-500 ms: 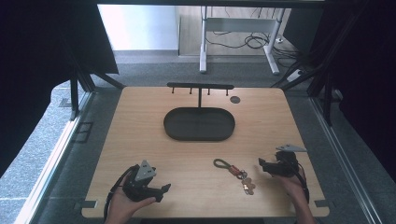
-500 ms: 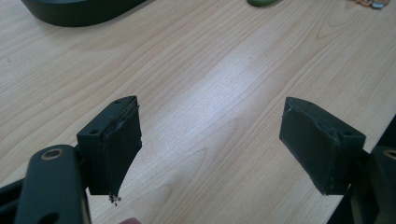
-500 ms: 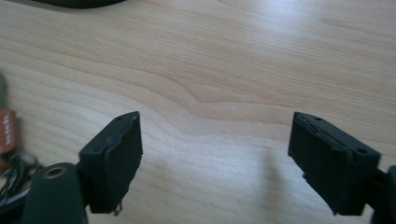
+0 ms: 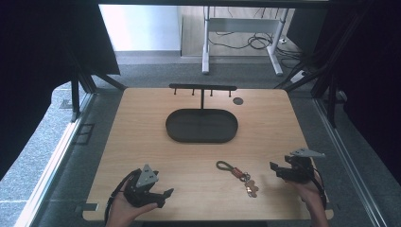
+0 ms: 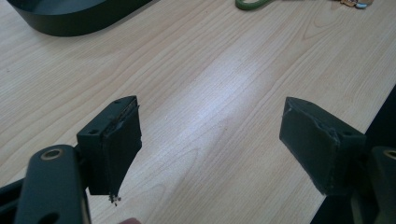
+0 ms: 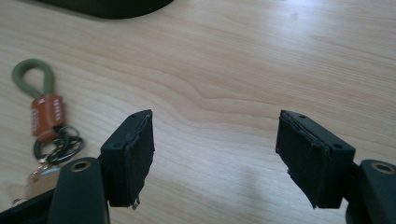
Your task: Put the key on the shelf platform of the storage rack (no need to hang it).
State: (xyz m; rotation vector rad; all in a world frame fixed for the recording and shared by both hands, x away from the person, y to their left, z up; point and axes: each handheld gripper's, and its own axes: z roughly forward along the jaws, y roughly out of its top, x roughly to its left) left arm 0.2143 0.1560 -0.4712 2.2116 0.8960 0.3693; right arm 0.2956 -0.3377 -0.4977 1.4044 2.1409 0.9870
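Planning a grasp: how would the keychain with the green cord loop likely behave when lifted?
The keychain with green cord loop is probably floppy: cord, brown leather wrap, rings and keys are linked loosely, so the lower parts would likely dangle. It looks light. Lying flat, it seems unlikely to roll.

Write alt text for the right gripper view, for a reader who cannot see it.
The right hand-held gripper hangs open over a light wooden table, its two black jaws wide apart with nothing between them. To their left lies a keychain with a green cord loop, a brown leather wrap and dark rings; the edge of a dark oval tray shows at the top.
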